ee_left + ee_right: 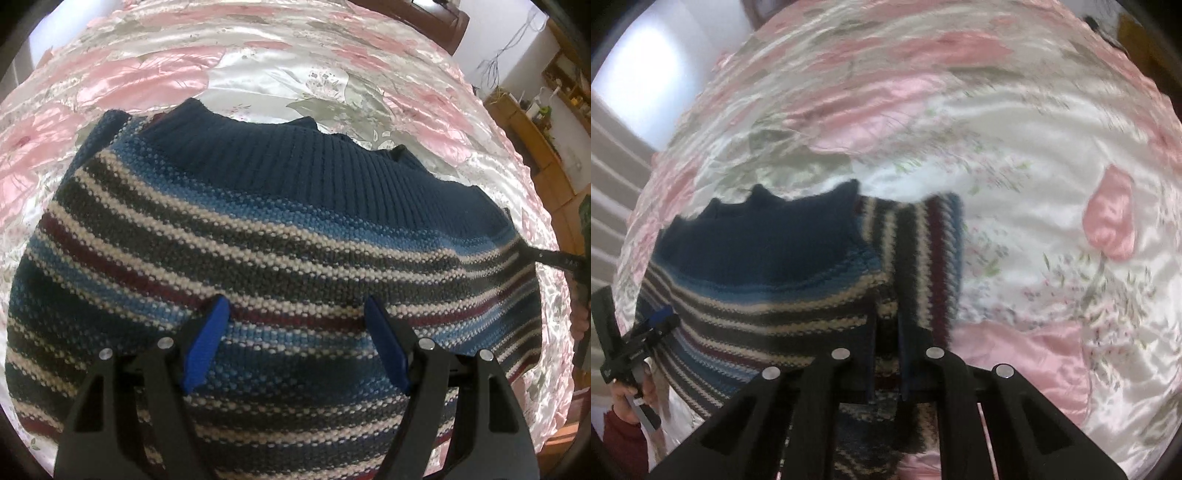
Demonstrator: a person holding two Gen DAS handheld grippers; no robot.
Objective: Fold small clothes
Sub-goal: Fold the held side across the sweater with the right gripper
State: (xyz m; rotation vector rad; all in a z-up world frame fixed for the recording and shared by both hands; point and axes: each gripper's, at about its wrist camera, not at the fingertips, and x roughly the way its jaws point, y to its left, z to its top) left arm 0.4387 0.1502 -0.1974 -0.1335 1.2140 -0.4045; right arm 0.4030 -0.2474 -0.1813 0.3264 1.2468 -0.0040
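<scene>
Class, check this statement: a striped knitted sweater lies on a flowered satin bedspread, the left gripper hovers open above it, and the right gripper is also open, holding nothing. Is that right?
Not quite. The right gripper is not open and empty: the right wrist view shows its fingers closed on a fold of the sweater. The rest stands: the sweater lies on the flowered bedspread, and the left gripper hovers open above it.

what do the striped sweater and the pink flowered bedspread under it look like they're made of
The striped sweater looks like a chunky knit, likely wool or acrylic yarn: individual stitches show, and the navy collar is ribbed. Matte finish. The bedspread looks like satin, silk or polyester: glossy highlights run along its wrinkles. The exact fibre of either cannot be told.
</scene>
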